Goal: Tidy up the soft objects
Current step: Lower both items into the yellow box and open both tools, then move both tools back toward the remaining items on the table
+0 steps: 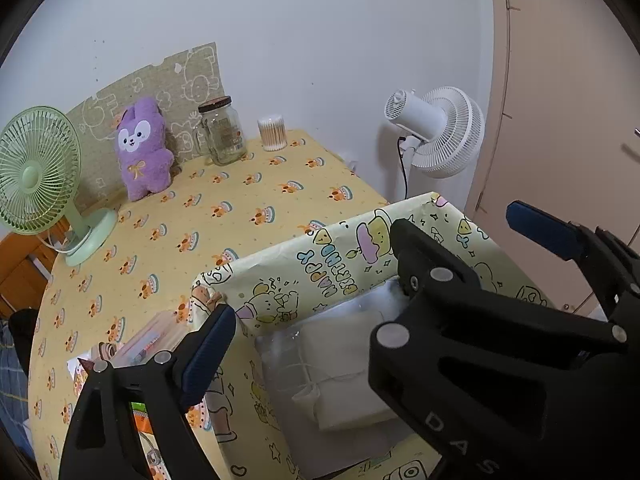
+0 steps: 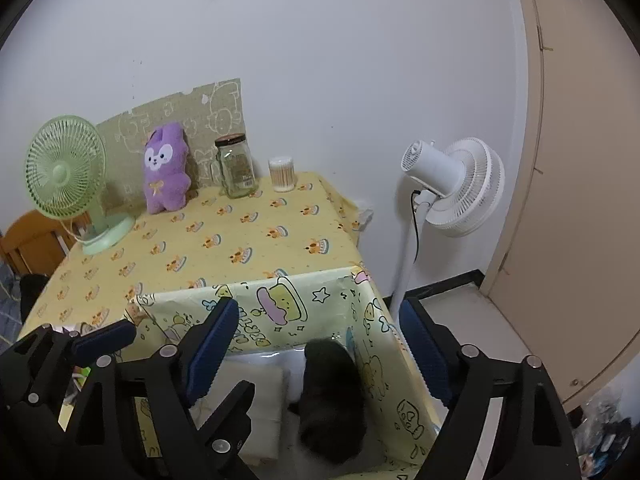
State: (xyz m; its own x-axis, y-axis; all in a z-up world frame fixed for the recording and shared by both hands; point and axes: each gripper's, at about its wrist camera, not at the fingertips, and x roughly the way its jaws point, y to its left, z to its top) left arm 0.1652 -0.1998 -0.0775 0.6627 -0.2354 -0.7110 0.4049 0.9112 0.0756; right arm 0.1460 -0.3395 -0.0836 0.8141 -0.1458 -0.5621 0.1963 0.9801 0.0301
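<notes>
Two grippers: both hang over one storage box at the near right corner of the table, each with its jaws spread wide and nothing clamped between them.
Table [image 2: 240,236]: covered by a yellow cloth printed with small cakes, set against a white wall.
Standing fan [image 2: 460,188]: white, on a pole on the floor just past the table's right edge.
Storage box [image 2: 296,308]: open-topped, pale yellow with cartoon prints.
Desk fan [image 2: 66,168]: green, at the table's back left.
Left gripper [image 2: 170,332]: blue pads well apart, above the box's left part.
Right gripper [image 2: 320,340]: pads apart, straddling the box's right part.
White folded cloth [image 1: 344,364]: lying inside the box, left side.
Black soft item [image 2: 332,396]: inside the box, right of the cloth, against the right wall.
Purple plush toy [image 2: 165,168]: upright at the back, between the desk fan and a glass jar [image 2: 237,168].
Cotton swab tub [image 2: 282,174]: right of the jar.
</notes>
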